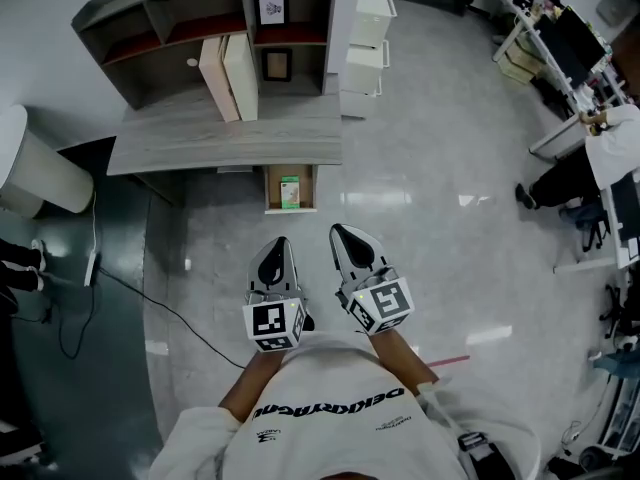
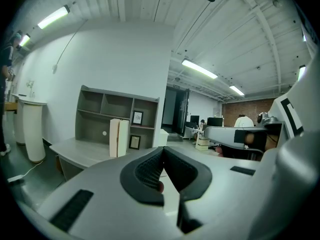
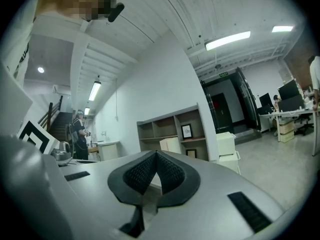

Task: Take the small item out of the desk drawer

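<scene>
The grey desk (image 1: pixel 230 140) stands ahead of me, and a small drawer (image 1: pixel 272 190) under its front edge is pulled out. Inside it lies a small green and white item (image 1: pixel 290 191). My left gripper (image 1: pixel 272 252) and right gripper (image 1: pixel 344 234) are held side by side close to my body, pointing at the desk and well short of the drawer. Both are shut with nothing between the pads. In the left gripper view the gripper (image 2: pixel 163 149) faces the desk (image 2: pixel 80 153). In the right gripper view the gripper (image 3: pixel 156 154) faces the shelf unit (image 3: pixel 172 130). The drawer is hidden in both gripper views.
A shelf unit (image 1: pixel 200 18) on the desk holds two cream boxes (image 1: pixel 229 76) and two picture frames. A white drawer cabinet (image 1: pixel 366 46) stands to its right, and a white cylinder (image 1: pixel 35 170) to the left. A cable (image 1: pixel 150 303) crosses the floor. People sit at desks far right (image 1: pixel 575 173).
</scene>
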### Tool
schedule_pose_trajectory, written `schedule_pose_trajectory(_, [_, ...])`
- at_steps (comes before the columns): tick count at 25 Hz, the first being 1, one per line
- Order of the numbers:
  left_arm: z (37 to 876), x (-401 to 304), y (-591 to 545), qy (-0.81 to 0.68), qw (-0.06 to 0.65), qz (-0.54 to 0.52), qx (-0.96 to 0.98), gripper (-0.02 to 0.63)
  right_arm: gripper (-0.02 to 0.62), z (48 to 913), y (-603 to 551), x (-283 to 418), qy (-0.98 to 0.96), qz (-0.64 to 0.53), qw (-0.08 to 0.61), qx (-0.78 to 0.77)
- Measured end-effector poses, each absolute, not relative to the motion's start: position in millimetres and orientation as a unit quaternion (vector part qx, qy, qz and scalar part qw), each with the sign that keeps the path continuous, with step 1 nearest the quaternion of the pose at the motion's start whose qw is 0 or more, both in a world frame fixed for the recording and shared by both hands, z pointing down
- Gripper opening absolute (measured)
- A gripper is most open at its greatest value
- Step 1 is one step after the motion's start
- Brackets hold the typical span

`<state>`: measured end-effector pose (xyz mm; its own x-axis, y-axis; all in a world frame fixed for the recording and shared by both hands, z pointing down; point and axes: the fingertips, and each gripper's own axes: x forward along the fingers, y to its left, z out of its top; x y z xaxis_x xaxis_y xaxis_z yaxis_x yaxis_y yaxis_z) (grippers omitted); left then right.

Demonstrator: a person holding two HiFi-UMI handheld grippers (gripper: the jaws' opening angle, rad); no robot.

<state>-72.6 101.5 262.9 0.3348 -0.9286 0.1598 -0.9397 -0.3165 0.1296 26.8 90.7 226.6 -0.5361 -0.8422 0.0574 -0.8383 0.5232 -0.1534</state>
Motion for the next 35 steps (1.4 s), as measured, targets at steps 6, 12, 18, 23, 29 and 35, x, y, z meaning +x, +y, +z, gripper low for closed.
schedule_pose_trajectory(6, [266,-89,44,-0.561,0.102,0.033,0.821,0.015,0.031,229,33,8,0.865,-0.083,0.005,-0.495])
schedule_pose_trajectory(12, [278,-101,3,-0.551,0.113,0.041,0.825,0.015,0.031,241,-5,-8,0.861,-0.095,-0.004,-0.499])
schedule_pose_trajectory(18, [300,-98,-17,-0.533,0.15,0.058,0.831,0.015,0.031,262,-20,-9,0.853,-0.114,-0.024,-0.51])
schedule_pose_trajectory(23, [316,-95,-26,-0.537,0.164,0.073,0.824,0.015,0.031,280,-31,-1,0.848,-0.126,-0.043,-0.513])
schedule_pose_trajectory(29, [348,-90,-47,-0.553,0.187,0.092,0.807,0.015,0.031,311,-52,10,0.846,-0.144,-0.063,-0.509])
schedule_pose_trajectory(35, [380,-83,-62,-0.563,0.208,0.114,0.792,0.015,0.031,340,-62,14,0.85,-0.164,-0.073,-0.495])
